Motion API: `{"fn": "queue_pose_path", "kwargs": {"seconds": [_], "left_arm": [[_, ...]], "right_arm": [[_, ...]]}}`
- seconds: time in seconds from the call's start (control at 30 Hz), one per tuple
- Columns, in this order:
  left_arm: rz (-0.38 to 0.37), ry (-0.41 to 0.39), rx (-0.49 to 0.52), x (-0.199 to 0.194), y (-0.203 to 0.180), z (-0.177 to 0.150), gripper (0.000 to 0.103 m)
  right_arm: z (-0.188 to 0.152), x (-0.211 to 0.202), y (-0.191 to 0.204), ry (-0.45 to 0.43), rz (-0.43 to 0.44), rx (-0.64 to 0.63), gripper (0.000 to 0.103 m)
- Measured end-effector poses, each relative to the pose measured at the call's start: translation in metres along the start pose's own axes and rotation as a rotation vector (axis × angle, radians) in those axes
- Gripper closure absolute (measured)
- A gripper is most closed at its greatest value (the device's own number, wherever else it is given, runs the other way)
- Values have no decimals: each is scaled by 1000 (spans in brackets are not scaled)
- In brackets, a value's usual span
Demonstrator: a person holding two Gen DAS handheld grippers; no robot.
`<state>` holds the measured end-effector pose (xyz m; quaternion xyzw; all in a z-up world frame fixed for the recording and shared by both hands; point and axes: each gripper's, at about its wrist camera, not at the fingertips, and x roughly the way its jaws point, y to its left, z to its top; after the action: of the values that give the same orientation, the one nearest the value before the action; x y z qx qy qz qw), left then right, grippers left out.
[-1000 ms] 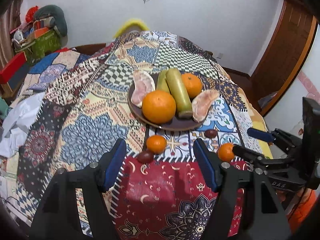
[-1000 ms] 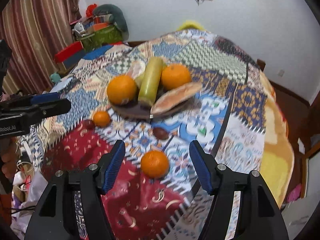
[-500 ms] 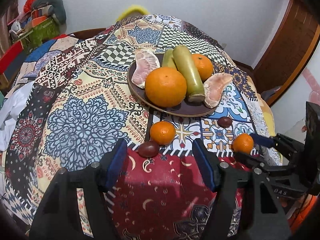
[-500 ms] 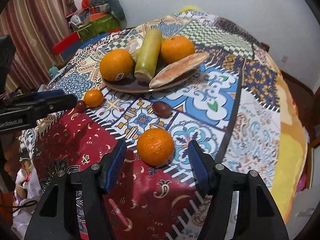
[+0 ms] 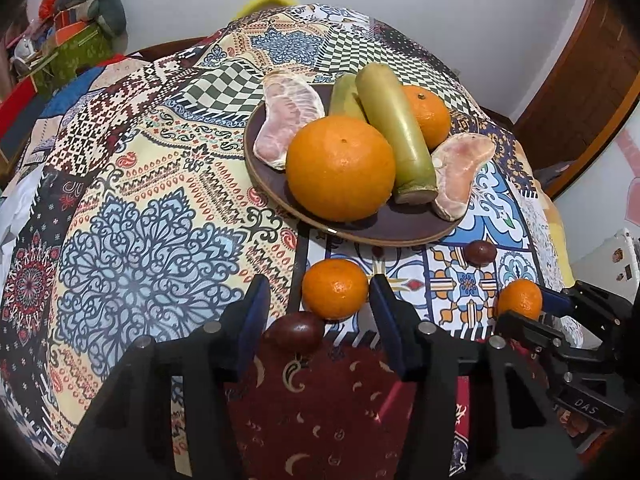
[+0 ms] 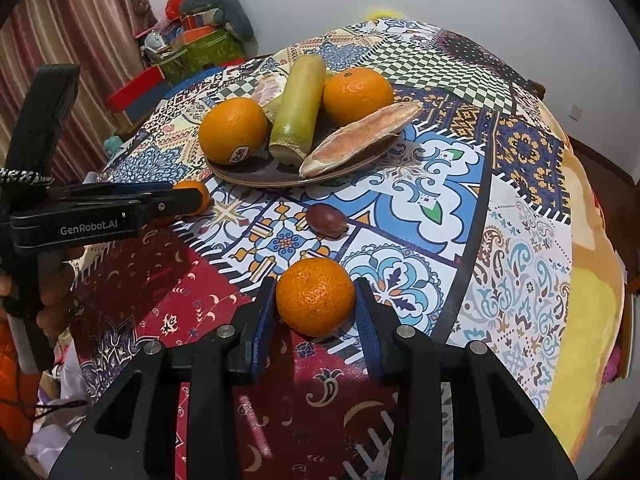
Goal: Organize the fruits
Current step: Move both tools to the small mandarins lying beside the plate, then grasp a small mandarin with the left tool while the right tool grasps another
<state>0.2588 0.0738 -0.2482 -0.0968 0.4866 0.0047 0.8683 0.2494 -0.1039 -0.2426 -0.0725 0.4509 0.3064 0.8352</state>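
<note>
A dark plate point(image 5: 384, 232) on the patchwork cloth holds a big orange point(image 5: 340, 168), a smaller orange point(image 5: 428, 116), green stalks point(image 5: 396, 128) and two pomelo pieces point(image 5: 286, 112). My left gripper point(image 5: 318, 300) is open around a small tangerine point(image 5: 335, 288), with a dark brown fruit point(image 5: 294, 330) just in front of it. My right gripper point(image 6: 316, 300) has its pads against a second tangerine point(image 6: 315, 295) resting on the cloth. Another brown fruit point(image 6: 326, 218) lies between that tangerine and the plate point(image 6: 256, 172).
The table falls away on the right under a yellow cloth edge point(image 6: 592, 312). Boxes and bags point(image 6: 196, 48) are piled by the curtain at the back left. A wooden door point(image 5: 580, 80) stands at the right.
Both grippers moved forward and down toward the table. The right jaws narrowed from wide open onto the tangerine. The left jaws narrowed around the other tangerine.
</note>
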Motion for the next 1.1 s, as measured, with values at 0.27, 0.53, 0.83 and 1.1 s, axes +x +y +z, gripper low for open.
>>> {"fn": "queue_pose_path", "kwargs": {"seconds": [0.27,0.53,0.83,1.1], "left_arm": [[-39,1,10,4,-5,3,70],[-25,-33,25,-11,-8,1,70],[-22,-114,18,-38,-3,17,70],[-26,-179,16,-52,-4,38,70]], "right_arm": [[7,-7,-7,-26,2,20,68],[21,-13,-10,-63,13,26,68],[42,-18,-5,-113,13,1,68],[66,-23,-6,-174,9,-11,68]]}}
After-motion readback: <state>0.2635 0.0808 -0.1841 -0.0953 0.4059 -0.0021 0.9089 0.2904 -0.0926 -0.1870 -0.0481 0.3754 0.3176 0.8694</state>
